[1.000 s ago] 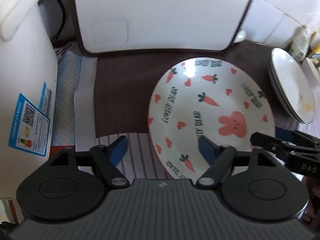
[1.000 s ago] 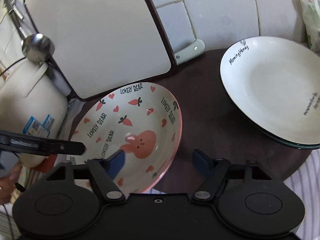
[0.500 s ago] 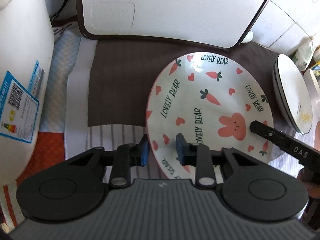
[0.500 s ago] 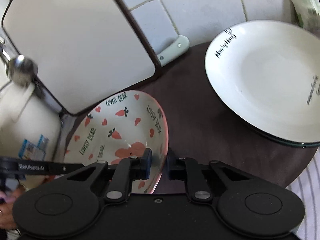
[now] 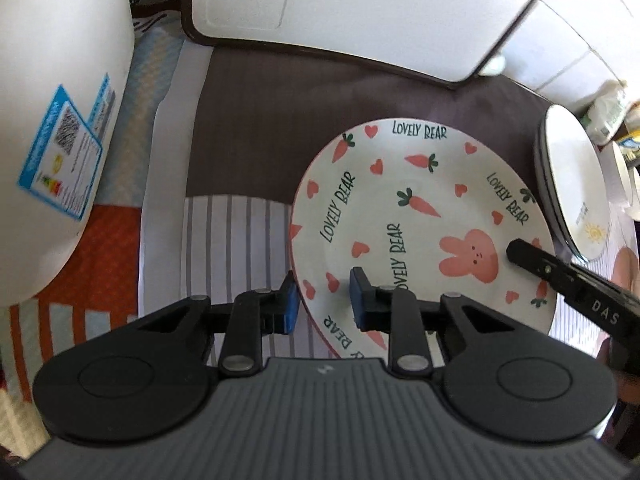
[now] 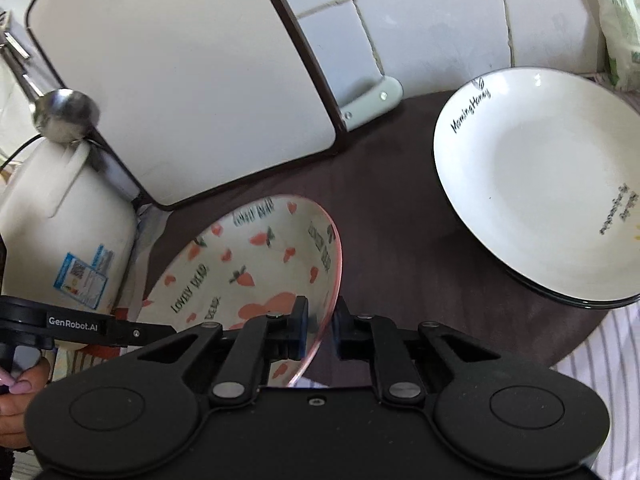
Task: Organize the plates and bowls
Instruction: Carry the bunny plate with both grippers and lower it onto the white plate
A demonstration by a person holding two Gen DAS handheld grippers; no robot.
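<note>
A white plate with pink bunny, carrots and "LOVELY BEAR" lettering [image 5: 420, 216] is held at both sides. My left gripper [image 5: 323, 304] is shut on its near left rim, one finger inside, one outside. My right gripper [image 6: 321, 330] is shut on the plate's [image 6: 256, 264] right rim; it also shows in the left wrist view [image 5: 560, 276]. The plate looks tilted and raised off the dark brown mat [image 6: 400, 248]. A stack of white "Morning Honey" plates with dark rims [image 6: 540, 184] sits to the right, also seen in the left wrist view [image 5: 572, 176].
A big white cutting board [image 6: 180, 80] leans against the tiled wall behind. A white rice cooker [image 5: 52, 120] stands at the left, with a ladle [image 6: 66, 112] above it. A striped cloth [image 5: 232, 248] lies under the mat. A green bag [image 6: 620, 20] is at the far right.
Both grippers went from open to shut on the plate's rims. The plate has since tilted and moved a little toward the right stack.
</note>
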